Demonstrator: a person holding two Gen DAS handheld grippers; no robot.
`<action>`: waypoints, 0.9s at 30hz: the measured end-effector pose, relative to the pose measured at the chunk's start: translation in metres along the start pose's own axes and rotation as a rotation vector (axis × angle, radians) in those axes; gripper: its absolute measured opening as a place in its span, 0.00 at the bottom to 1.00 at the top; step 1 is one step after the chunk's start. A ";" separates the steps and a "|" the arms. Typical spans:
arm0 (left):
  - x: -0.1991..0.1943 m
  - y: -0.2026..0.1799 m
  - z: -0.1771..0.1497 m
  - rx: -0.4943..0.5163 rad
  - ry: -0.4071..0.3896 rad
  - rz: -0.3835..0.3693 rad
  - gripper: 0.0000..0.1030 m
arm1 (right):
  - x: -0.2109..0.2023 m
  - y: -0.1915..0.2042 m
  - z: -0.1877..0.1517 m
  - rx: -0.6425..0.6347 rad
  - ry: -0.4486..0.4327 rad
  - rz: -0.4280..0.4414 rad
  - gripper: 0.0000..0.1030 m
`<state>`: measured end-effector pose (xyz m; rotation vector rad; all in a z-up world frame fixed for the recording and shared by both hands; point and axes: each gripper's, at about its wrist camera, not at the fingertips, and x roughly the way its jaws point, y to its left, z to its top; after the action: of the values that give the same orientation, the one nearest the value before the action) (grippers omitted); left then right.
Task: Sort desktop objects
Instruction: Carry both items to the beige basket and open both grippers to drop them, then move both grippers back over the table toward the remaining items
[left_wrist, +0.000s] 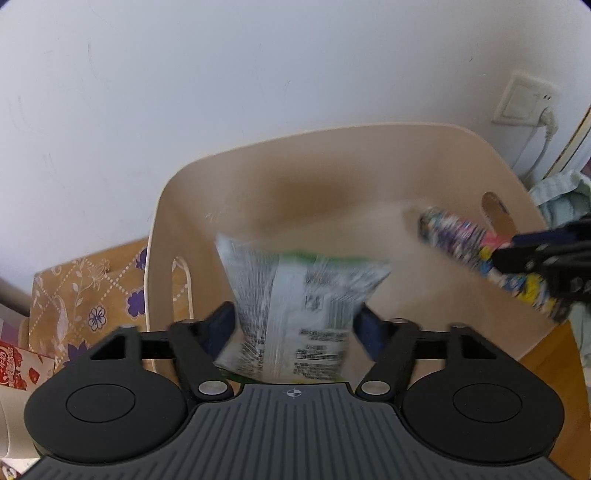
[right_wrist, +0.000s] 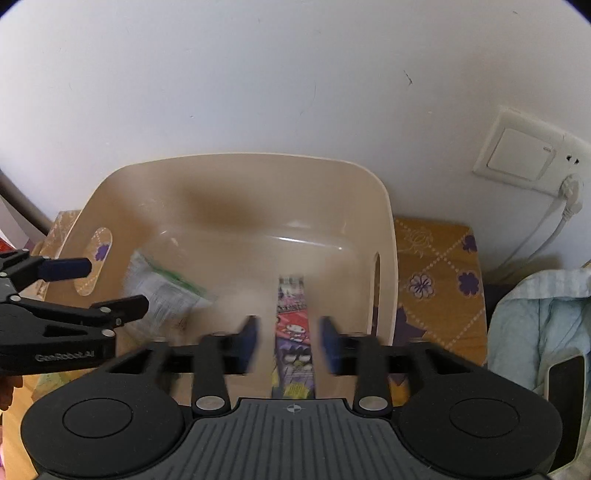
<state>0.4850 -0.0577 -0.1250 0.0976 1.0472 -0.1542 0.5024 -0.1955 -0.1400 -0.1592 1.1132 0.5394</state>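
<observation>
We see a beige plastic bin (left_wrist: 369, 170) standing against a white wall, at the far edge of a worktop covered with an orange flowered cloth (right_wrist: 439, 273).

In the left wrist view, our left gripper (left_wrist: 295, 325) hangs over the bin's near rim. A clear snack packet (left_wrist: 299, 306) with green trim and printed labelling sits between its jaws, which are spread wide. The packet is blurred, so we cannot tell whether the blue pads (left_wrist: 221, 325) touch it. Its long axis runs away from the jaws toward the bin's back wall, widening at the far end.

In the right wrist view, our right gripper (right_wrist: 288, 343) is also over the bin's near rim, jaws spread apart. A narrow cartoon-printed packet (right_wrist: 293, 339) lies between them with clear gaps on both sides, its long axis pointing straight ahead into the bin.

A wall socket (right_wrist: 524, 155) with a white plug is at the right.
</observation>
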 end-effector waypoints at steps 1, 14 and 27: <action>-0.003 0.000 0.000 0.000 -0.009 -0.003 0.78 | -0.002 0.000 -0.002 0.000 -0.008 -0.008 0.62; -0.081 0.010 -0.032 0.053 -0.087 -0.068 0.78 | -0.100 -0.008 -0.051 -0.052 -0.182 0.012 1.00; -0.143 0.017 -0.149 0.194 -0.038 -0.034 0.79 | -0.130 0.044 -0.168 -0.214 -0.065 -0.030 1.00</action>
<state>0.2903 -0.0063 -0.0751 0.2516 0.9948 -0.2878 0.3022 -0.2650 -0.0931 -0.3420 0.9874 0.6324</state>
